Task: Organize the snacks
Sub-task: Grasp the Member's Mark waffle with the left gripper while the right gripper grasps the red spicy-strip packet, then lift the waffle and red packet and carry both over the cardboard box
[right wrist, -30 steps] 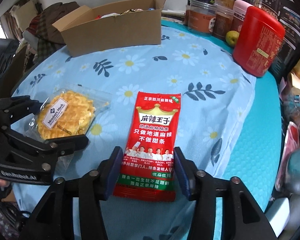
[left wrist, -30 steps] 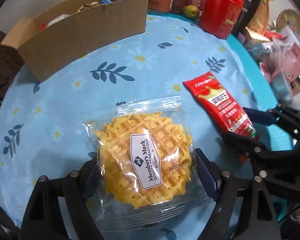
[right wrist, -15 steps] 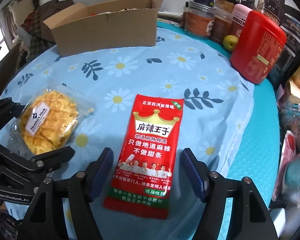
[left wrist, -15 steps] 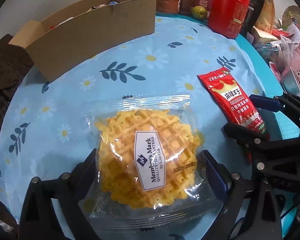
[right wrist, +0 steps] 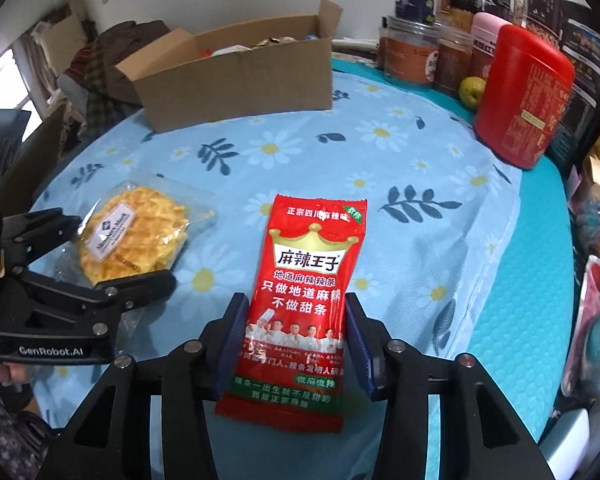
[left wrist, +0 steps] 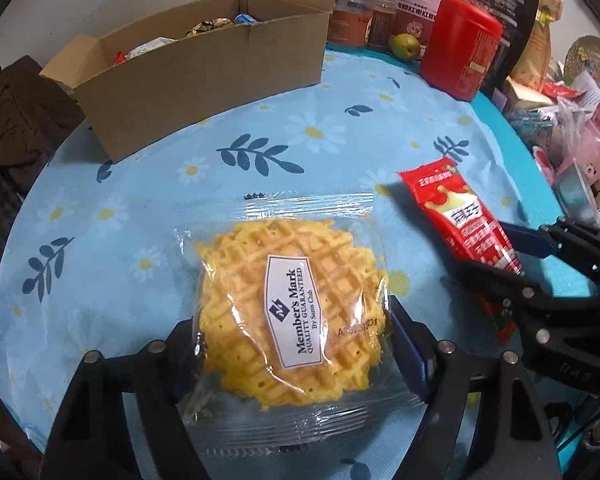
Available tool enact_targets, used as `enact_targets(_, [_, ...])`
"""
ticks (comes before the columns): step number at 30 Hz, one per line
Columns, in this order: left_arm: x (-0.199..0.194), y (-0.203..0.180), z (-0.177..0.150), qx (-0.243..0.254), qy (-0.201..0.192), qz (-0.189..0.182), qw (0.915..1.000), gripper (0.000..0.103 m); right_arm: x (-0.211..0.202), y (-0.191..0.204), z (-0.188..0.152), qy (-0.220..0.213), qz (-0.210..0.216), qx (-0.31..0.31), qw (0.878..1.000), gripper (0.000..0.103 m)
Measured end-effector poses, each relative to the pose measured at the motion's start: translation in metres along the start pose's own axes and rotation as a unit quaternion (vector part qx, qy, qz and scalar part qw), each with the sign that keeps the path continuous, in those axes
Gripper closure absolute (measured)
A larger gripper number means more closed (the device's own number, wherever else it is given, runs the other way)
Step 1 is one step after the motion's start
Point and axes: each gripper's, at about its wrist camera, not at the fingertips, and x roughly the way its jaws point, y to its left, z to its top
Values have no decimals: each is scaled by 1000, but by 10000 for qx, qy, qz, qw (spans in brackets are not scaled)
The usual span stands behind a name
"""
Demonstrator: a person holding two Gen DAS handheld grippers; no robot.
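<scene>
A clear packet with a yellow waffle (left wrist: 284, 280) lies between the jaws of my left gripper (left wrist: 292, 332). The jaws are closing and both blue pads press on the wrapper's sides. From the right wrist view the same waffle packet (right wrist: 140, 232) sits in the left gripper (right wrist: 120, 250) at the left. My right gripper (right wrist: 296, 320) is closing on a red spicy-strip packet (right wrist: 312, 248), pads against its two long edges. In the left wrist view that red packet (left wrist: 448, 204) tilts up off the cloth in the right gripper (left wrist: 486, 252), casting a shadow.
An open cardboard box (left wrist: 204, 68) with several snacks stands at the back of the blue daisy tablecloth (left wrist: 148, 208). A red canister (left wrist: 460, 52), a green fruit (left wrist: 406, 46) and jars (right wrist: 410, 56) line the back right. Cluttered bags fill the right edge.
Both pairs of jaws stood wider half a second ago and have now come in against their packets. The red packet's far end has risen off the cloth.
</scene>
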Motion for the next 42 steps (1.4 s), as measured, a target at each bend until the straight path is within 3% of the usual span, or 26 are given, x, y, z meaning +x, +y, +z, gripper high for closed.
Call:
enact_targets(8, [-16,3,1,-138,-131,-171,9997,24,-10,12,2,-73,343,-89,9993,57])
enact_targets(19, [-56,11,13,-233,-652,-225,9973,24,-41,30,20,-491,686,-316,9959,57])
enact_targets(42, [-120,27,60,-228,-1781,-66,9837,24,-89,50,82,-1377,906,-677,9840,57])
